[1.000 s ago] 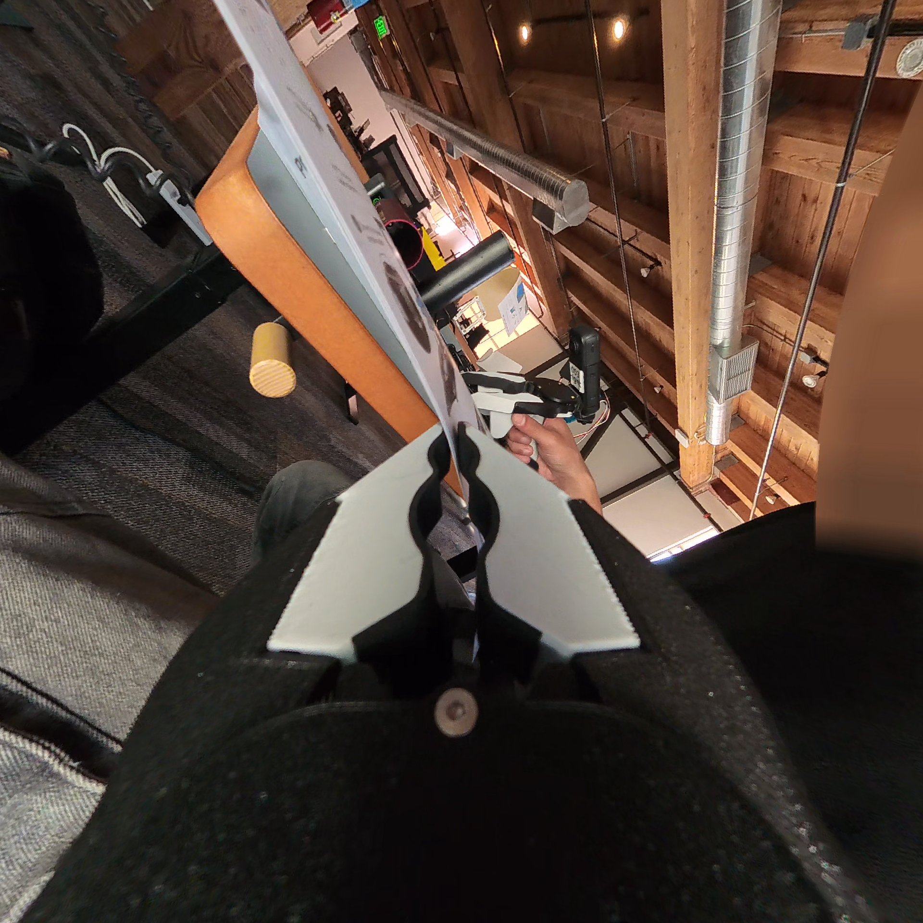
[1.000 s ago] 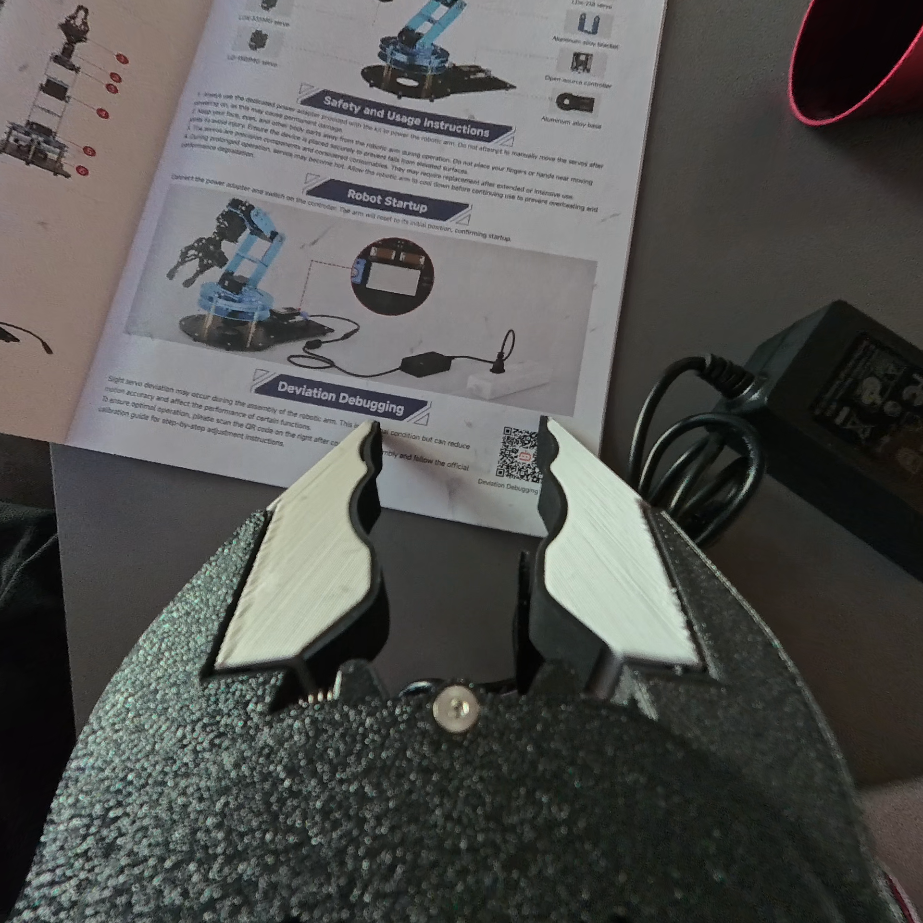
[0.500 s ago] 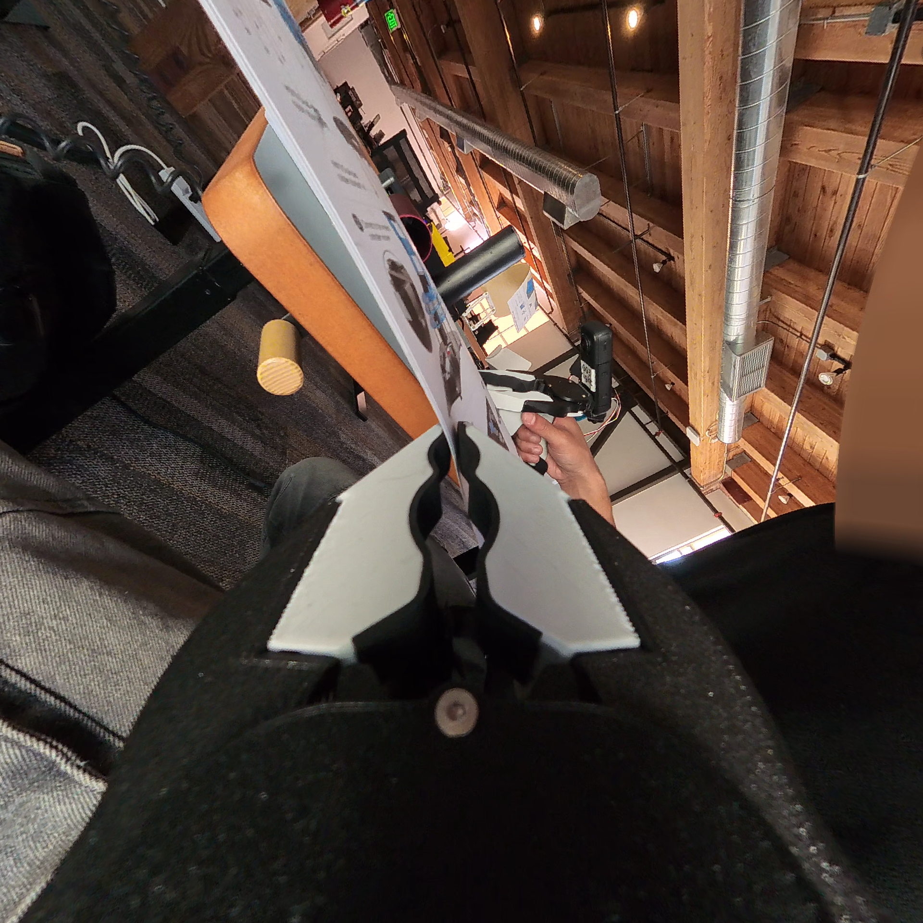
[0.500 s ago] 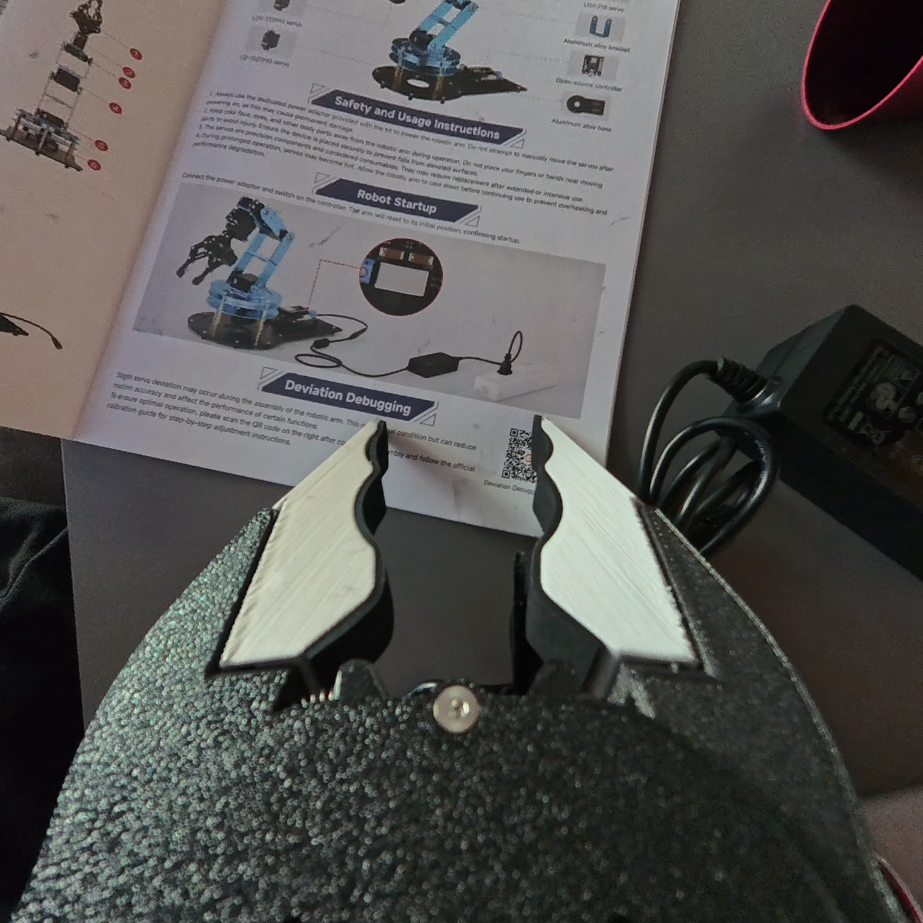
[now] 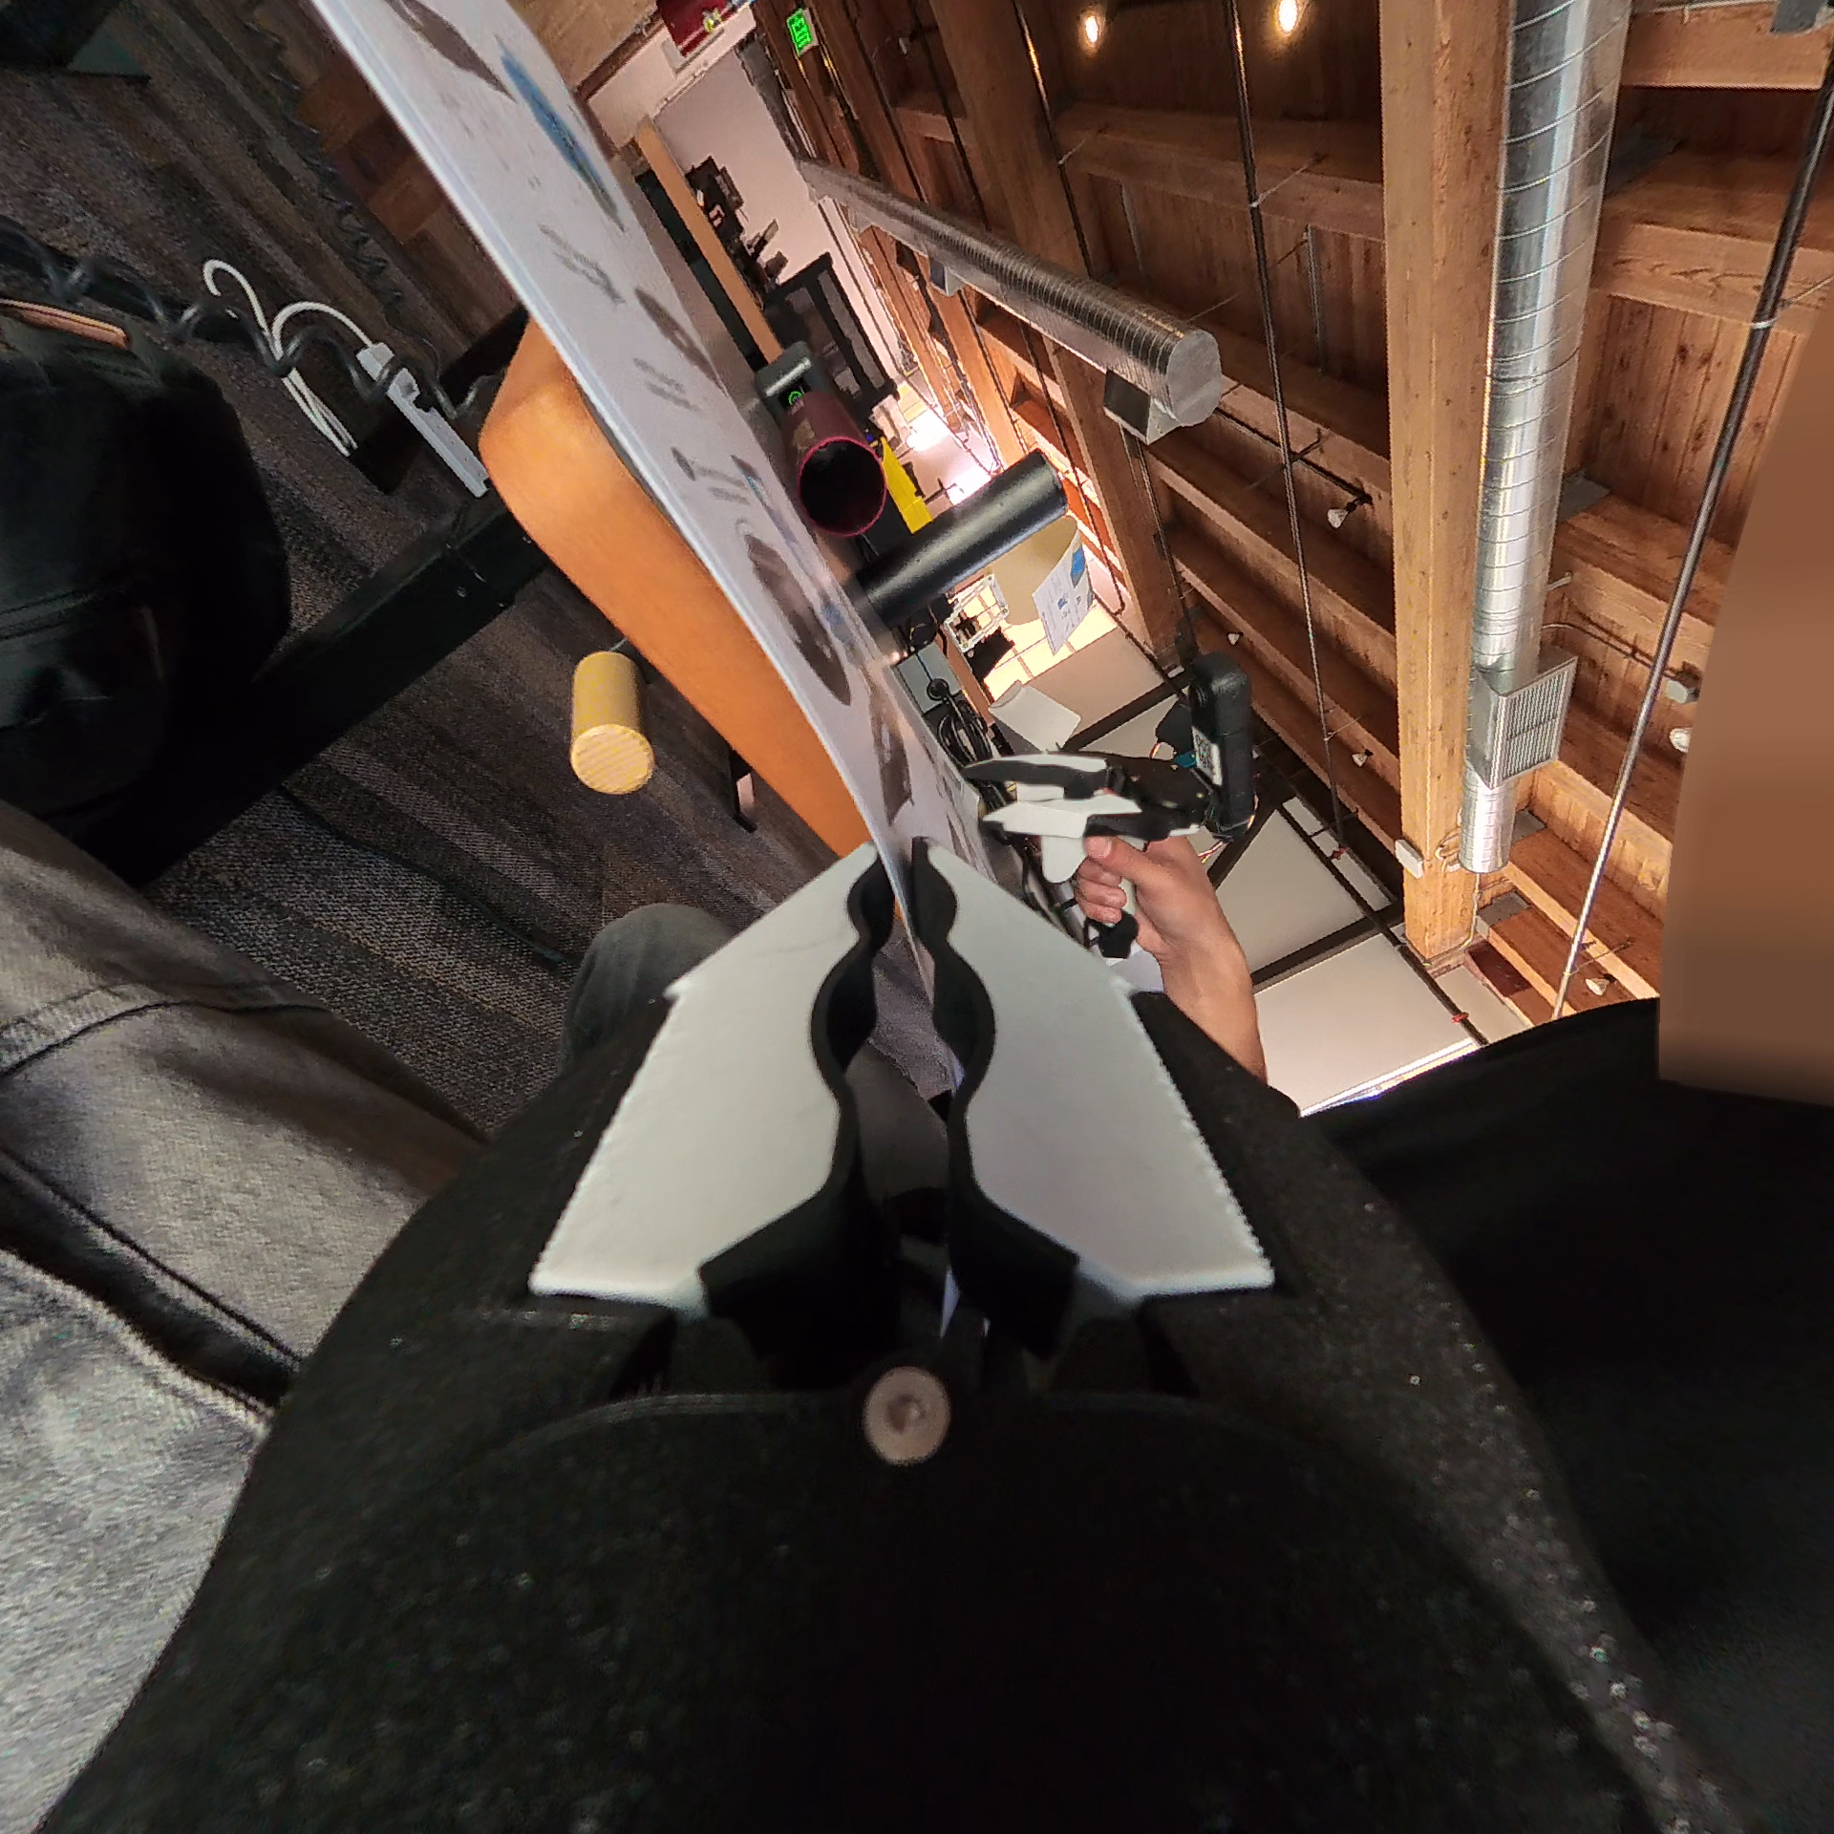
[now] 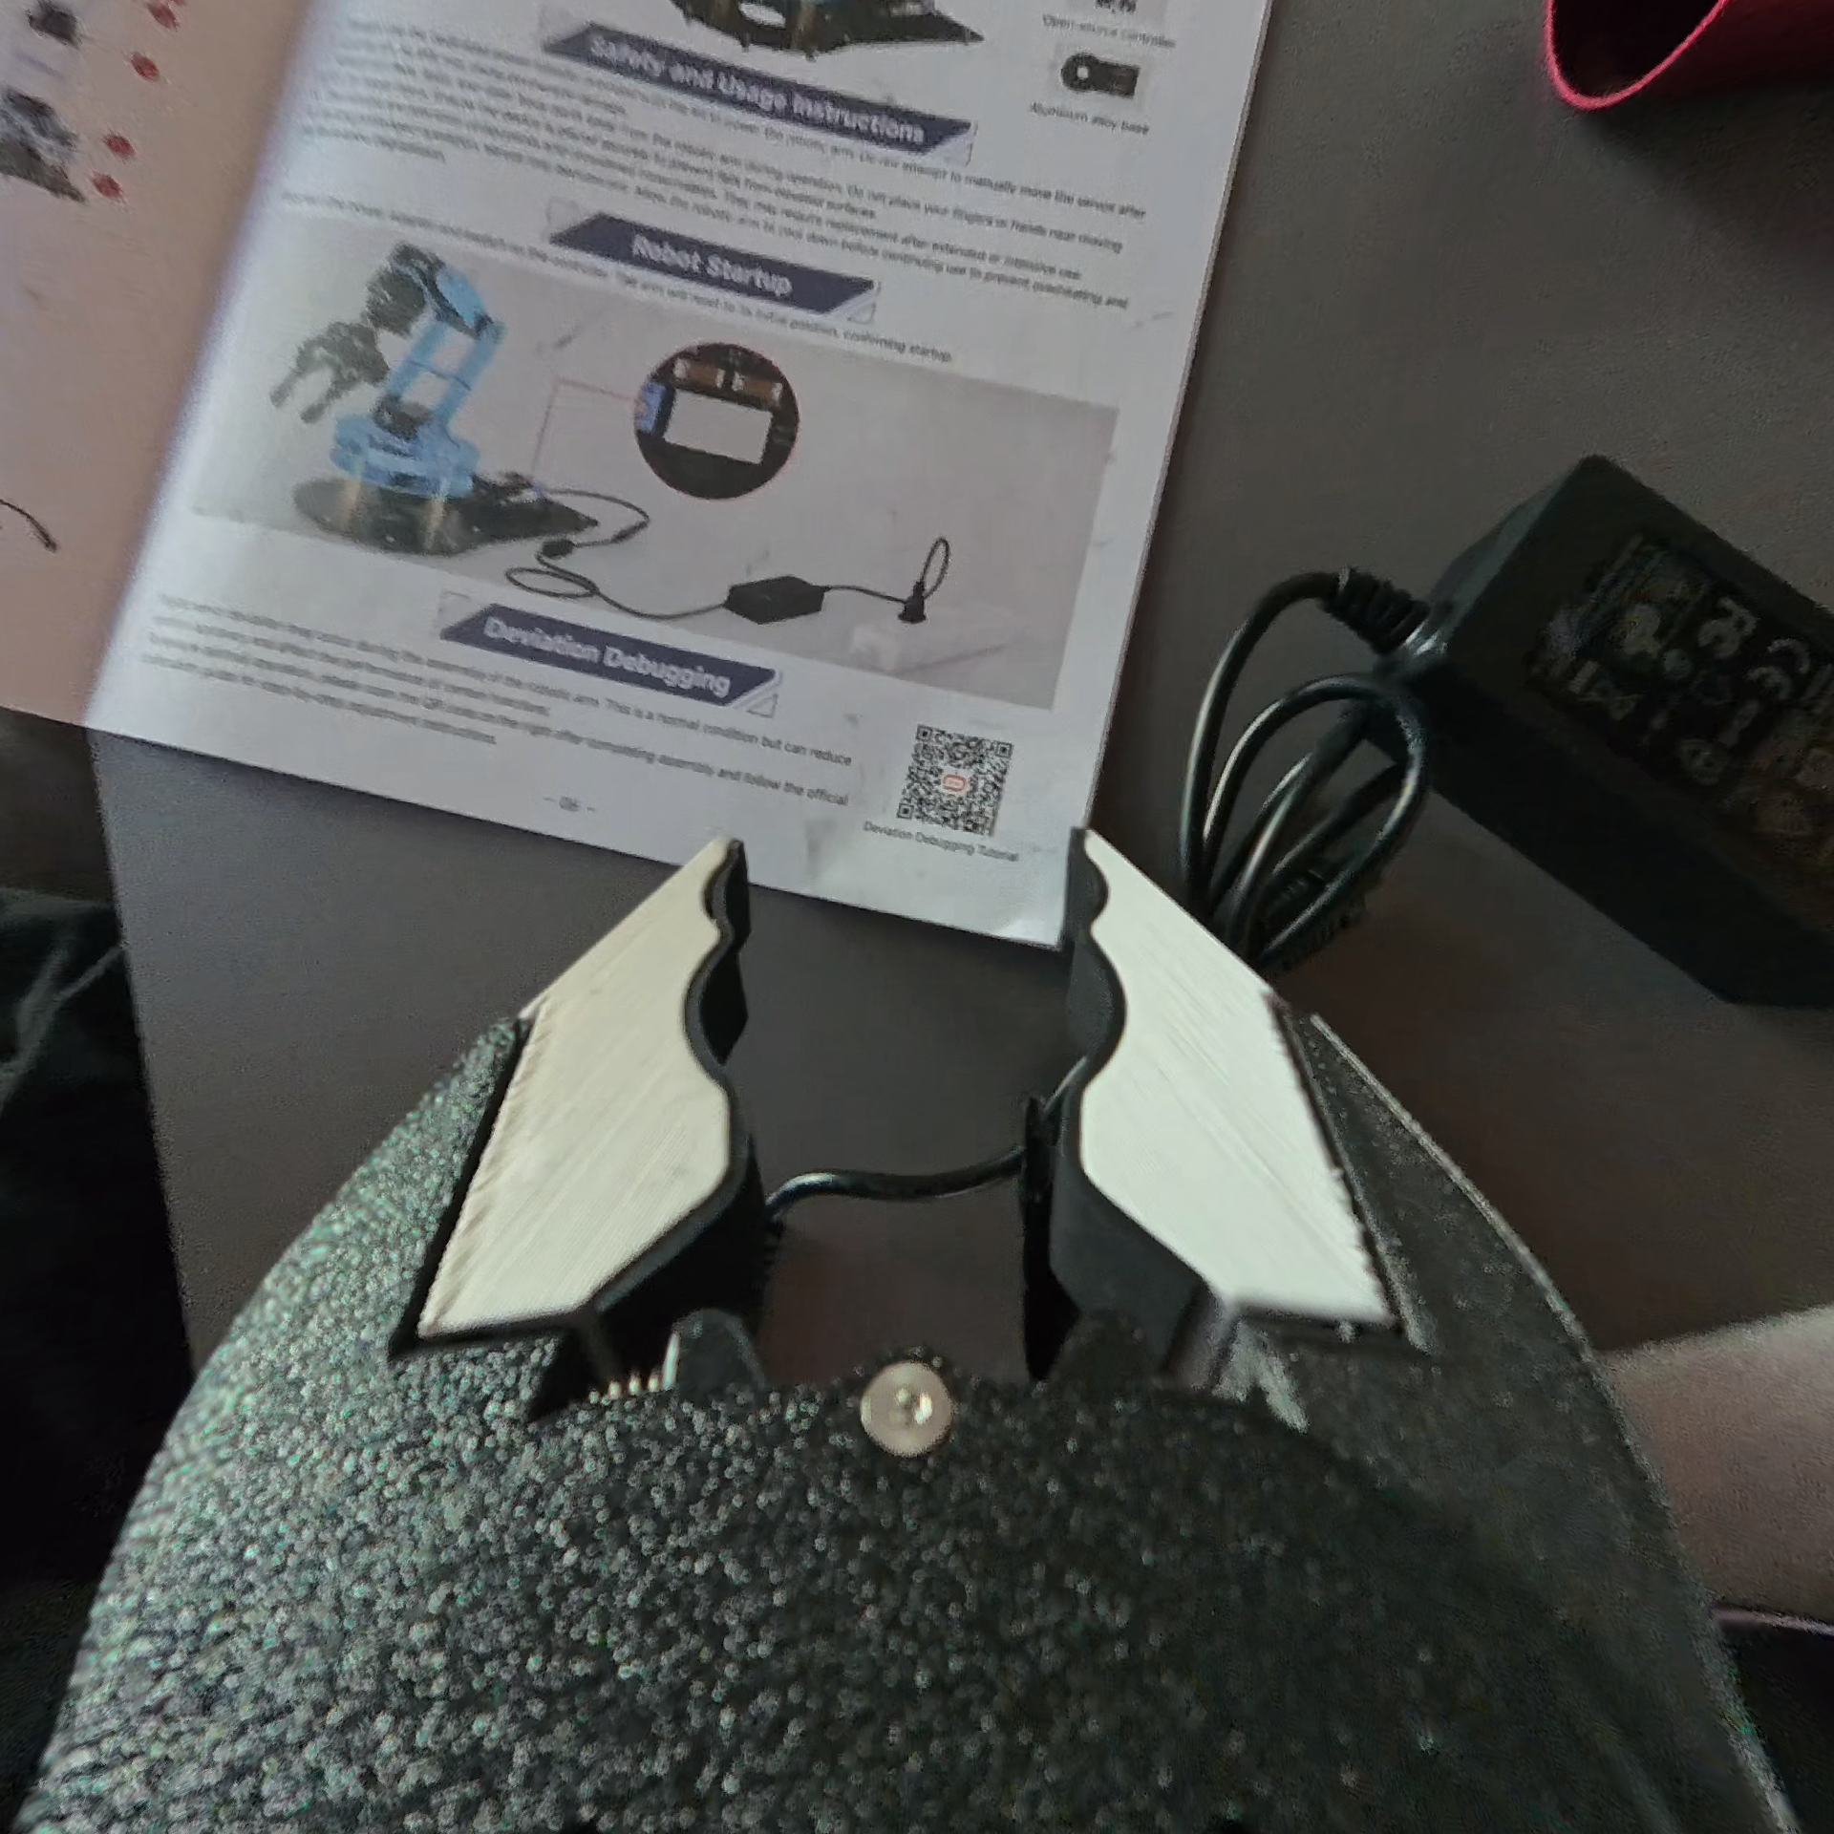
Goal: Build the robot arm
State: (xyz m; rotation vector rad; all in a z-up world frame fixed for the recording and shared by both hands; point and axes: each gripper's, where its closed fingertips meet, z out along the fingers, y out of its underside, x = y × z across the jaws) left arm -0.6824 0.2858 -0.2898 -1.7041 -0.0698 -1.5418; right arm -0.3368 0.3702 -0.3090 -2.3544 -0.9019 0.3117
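My left gripper (image 5: pixel 898 858) is shut on the near edge of a printed instruction booklet (image 5: pixel 635 288), which shows edge-on and lifted, running up to the top left. In the right wrist view the booklet's open page (image 6: pixel 695 476) lies on a dark table (image 6: pixel 1389 347). My right gripper (image 6: pixel 905 844) is open and empty, its tips just short of the page's bottom edge. It also shows in the left wrist view (image 5: pixel 1002 794), held by a hand beside the page. A black power adapter (image 6: pixel 1647 715) with a coiled cable (image 6: pixel 1280 754) lies to its right.
A red cup (image 6: pixel 1687 50) stands at the far right of the table; it also shows in the left wrist view (image 5: pixel 842 486) beside a black cylinder (image 5: pixel 963 546). The table's orange edge (image 5: pixel 635 566), a wooden peg (image 5: pixel 610 734) and a white power strip (image 5: pixel 417 417) on the carpet are below. About 35 cm separates my left fingertips from my right. The black power adapter (image 6: pixel 1647 715) is about 9 cm from my right fingertips and 45 cm from my left.
My right gripper has drawn back toward the page's bottom edge and opened wider; a strand of cable now shows between its fingers. My left gripper stays shut on the booklet.
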